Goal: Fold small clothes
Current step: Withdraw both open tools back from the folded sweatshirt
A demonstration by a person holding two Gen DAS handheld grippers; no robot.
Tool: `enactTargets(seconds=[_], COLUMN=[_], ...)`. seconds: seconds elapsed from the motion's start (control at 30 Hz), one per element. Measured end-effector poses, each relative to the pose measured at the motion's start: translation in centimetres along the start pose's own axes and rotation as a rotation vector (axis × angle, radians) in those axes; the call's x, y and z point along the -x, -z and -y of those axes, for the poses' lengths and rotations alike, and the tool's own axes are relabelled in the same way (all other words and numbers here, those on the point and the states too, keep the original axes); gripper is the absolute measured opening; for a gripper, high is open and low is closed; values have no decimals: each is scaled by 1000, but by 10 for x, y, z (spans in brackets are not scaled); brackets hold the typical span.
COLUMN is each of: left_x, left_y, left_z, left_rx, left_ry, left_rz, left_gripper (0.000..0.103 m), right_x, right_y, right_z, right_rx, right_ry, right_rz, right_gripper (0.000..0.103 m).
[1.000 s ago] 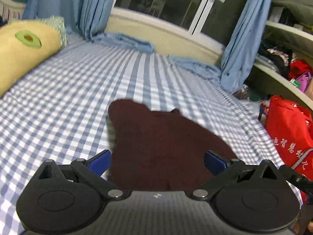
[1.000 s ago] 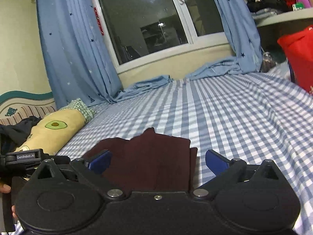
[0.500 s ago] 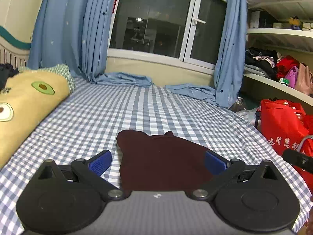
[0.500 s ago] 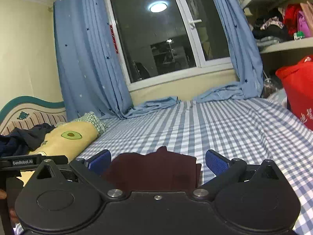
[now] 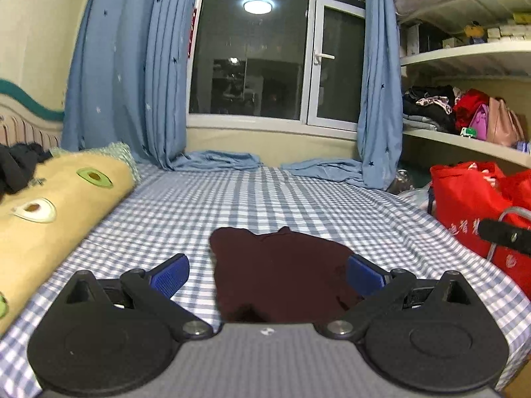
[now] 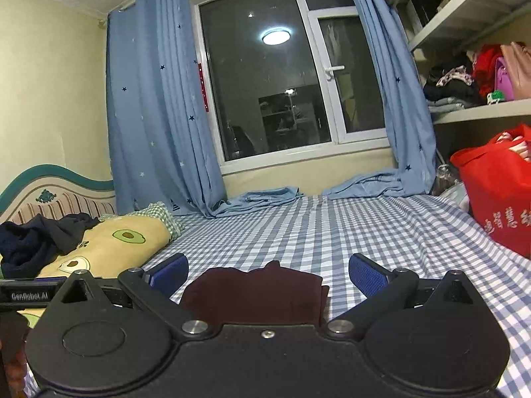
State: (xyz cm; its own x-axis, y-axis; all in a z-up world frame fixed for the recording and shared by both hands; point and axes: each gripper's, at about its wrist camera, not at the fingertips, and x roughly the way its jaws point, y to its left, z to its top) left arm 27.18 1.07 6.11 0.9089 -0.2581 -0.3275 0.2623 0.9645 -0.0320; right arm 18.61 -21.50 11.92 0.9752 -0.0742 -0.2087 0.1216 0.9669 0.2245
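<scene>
A folded dark maroon garment [image 5: 282, 272] lies flat on the blue checked bed sheet [image 5: 265, 199]. It also shows in the right wrist view [image 6: 259, 295]. My left gripper [image 5: 267, 273] is open and empty, held just above and behind the garment, its blue pads on either side of it. My right gripper [image 6: 268, 273] is open and empty, also just behind the garment. Neither touches the cloth.
A yellow avocado-print pillow [image 5: 49, 212] lies along the left, with dark clothes [image 6: 36, 245] heaped on it. A red bag [image 5: 478, 212] stands at the right bed edge. Blue curtains [image 5: 132, 83] pool on the sheet by the window. Shelves [image 5: 464, 139] hold bags at right.
Both grippers have tilted up and drawn back from the garment, so more of the window and room shows. The garment lies unmoved. Both stay open.
</scene>
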Motion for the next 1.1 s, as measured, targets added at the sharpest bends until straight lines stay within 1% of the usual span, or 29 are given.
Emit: enactTargets(seconds=[0.13,0.3,0.53,0.83,1.1], left_x=[24,42,55,52,33], left_y=[15,32,58,85,110], left_z=[4,5,1,-4,-6], left_rx=[6,10,30,46,35], left_ry=[-27,-54,-77,-115,-122], left_rz=[26,26,-2,-23,-65], left_gripper=[102,102,102,102,102], right_x=[22,43,59,60,42], right_y=[10,24,51,87,114], right_z=[-5,-7,-7,-5,-5], right_rx=[34,65,59,53,66], right_ry=[23,40,39,60,100], right_rz=[28,50,32,-9,-42], right_gripper=[103,103,103,103,103])
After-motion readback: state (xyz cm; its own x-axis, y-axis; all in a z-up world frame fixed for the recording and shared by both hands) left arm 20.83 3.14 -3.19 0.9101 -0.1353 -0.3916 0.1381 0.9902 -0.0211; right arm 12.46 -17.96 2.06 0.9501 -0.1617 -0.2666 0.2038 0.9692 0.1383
